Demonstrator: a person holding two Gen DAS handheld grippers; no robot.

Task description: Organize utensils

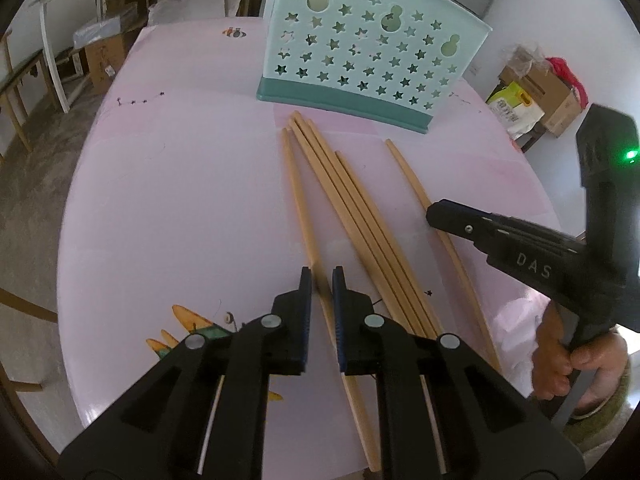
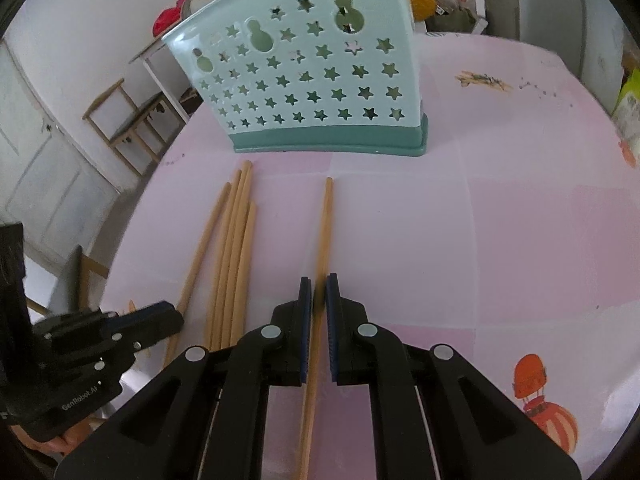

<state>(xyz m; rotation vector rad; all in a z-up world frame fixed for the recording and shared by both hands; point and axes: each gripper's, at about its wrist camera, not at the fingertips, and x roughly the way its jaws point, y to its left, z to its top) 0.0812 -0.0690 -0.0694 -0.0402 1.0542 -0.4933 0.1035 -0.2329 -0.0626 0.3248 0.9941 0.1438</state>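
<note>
Pink table: both tongs clamp separate chopsticks.

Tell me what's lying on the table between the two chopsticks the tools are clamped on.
Four loose chopsticks in a tight bundle, seen in the left wrist view between the left tool and right tool.

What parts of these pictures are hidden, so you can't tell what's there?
- Inside of the star-holed utensil holder: both views, its own front wall hides the contents.
- Near end of the chopstick in the left tool: left wrist view, the tool's body covers it.
- Near end of the lone chopstick in the right tool: right wrist view, cut off by the bottom edge.
- Near ends of the bundled chopsticks: right wrist view, hidden behind the tool.
</note>
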